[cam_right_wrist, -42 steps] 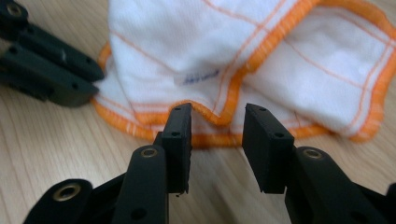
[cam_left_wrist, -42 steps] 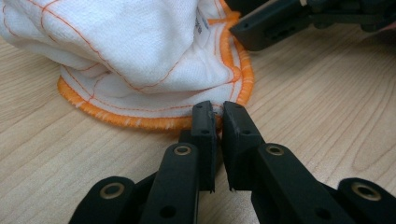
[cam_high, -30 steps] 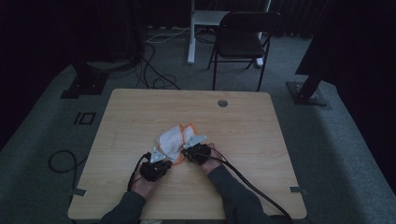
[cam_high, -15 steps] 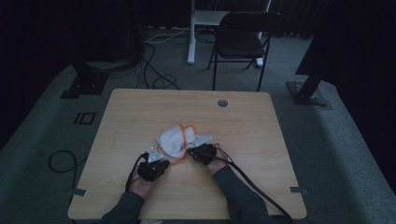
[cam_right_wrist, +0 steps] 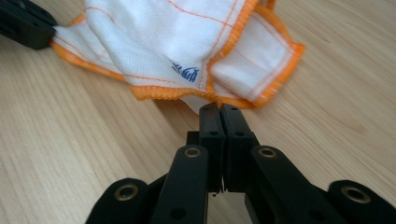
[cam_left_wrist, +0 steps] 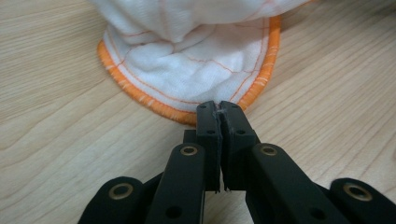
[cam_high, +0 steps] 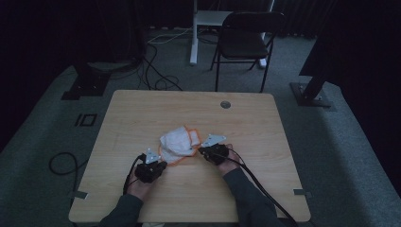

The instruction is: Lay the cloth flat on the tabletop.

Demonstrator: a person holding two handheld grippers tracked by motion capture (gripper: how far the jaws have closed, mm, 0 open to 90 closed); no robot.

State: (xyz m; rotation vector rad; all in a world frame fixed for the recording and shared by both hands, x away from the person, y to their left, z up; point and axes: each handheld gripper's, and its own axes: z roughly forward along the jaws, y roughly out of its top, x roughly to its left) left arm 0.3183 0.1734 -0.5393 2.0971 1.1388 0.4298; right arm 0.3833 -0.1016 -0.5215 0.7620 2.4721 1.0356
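Just ahead of your left gripper (cam_left_wrist: 219,109), whose jaws are black with brass-coloured rivets, the cloth (cam_left_wrist: 196,70) is white, crossed by a thin orange grid of stitched lines and bound all round with a bright orange hem. Off the tips of your right gripper (cam_right_wrist: 219,109), black with the same brass-coloured rivets and topped by a grey three-cornered plate, that same white and orange cloth carries a small blue printed mark near its hem. Under both tools the table (cam_high: 265,123) is pale wood with fine darker grain lines.
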